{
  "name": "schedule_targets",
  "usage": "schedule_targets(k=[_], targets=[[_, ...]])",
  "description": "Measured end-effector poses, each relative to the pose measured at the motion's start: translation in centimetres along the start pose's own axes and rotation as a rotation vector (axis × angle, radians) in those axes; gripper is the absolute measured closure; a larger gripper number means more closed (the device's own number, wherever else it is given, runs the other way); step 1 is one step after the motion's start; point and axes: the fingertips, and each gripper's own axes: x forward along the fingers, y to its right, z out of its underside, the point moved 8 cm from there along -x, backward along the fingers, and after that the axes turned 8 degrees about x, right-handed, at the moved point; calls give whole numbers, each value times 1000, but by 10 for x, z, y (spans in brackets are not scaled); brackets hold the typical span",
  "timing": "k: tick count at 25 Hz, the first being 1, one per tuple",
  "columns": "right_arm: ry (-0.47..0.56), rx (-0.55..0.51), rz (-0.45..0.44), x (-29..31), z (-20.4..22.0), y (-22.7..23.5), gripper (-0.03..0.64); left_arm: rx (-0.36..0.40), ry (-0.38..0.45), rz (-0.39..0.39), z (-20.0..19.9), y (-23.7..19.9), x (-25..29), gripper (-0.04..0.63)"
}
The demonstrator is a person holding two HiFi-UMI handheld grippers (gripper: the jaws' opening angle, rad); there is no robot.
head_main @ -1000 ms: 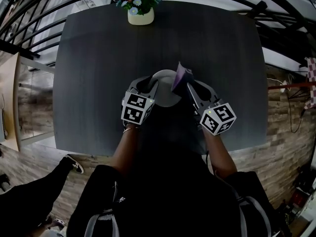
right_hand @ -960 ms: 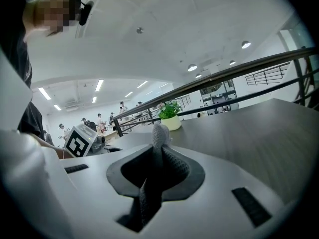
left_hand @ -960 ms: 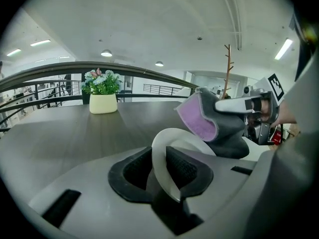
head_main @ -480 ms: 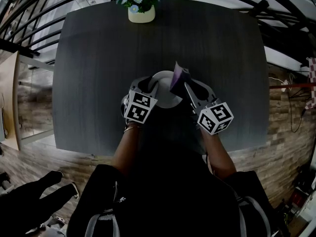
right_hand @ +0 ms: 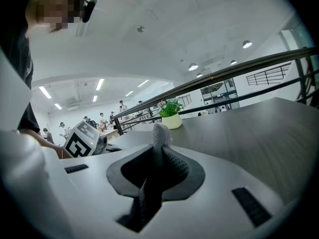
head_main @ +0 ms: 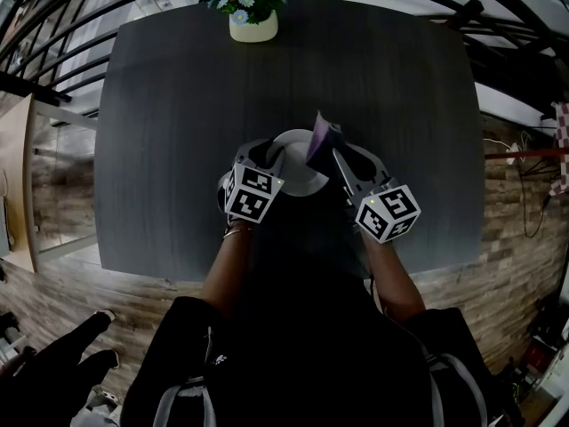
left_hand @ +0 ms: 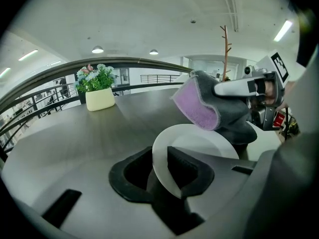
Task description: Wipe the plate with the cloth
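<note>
A white plate (head_main: 296, 157) lies in the middle of the dark table (head_main: 178, 105). Its near rim (left_hand: 158, 163) stands between the jaws of my left gripper (head_main: 267, 157), which have just been opening. A gap shows between the left pad and the rim, so the left gripper (left_hand: 162, 166) is open around the plate. My right gripper (head_main: 336, 154) is shut on a folded cloth (head_main: 322, 137), purple on one face and grey on the other. The cloth (left_hand: 199, 108) hangs just above the plate's far right part. In the right gripper view the cloth (right_hand: 159, 133) sticks up from the closed jaws.
A cream pot of flowers (head_main: 252, 23) stands at the table's far edge. Black railings (head_main: 53, 25) run round the table's far sides. Someone's leg and shoe (head_main: 62, 363) show on the wooden floor at the lower left.
My left gripper has turned a little at the plate's rim and its marker cube has shifted slightly. The right gripper and cloth stay put. The leg on the floor has moved.
</note>
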Motion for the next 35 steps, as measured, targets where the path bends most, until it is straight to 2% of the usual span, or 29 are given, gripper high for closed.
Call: schedule_targets(k=[4, 8, 16, 25, 35], targets=[[4, 2, 4, -2, -1, 1, 575, -36, 47, -8, -1, -8, -6, 541], [13, 3, 8, -5, -3, 0, 575, -43, 46, -21, 1, -9, -11, 586], [28, -14, 0, -8, -8, -6, 575, -45, 121, -27, -8, -9, -22, 588], [66, -47, -12, -22, -21, -16, 575, -13, 185, -45, -28, -3, -45, 588], [113, -102, -18, -47, -40, -30, 575, 35, 299, -70, -57, 8, -78, 588]])
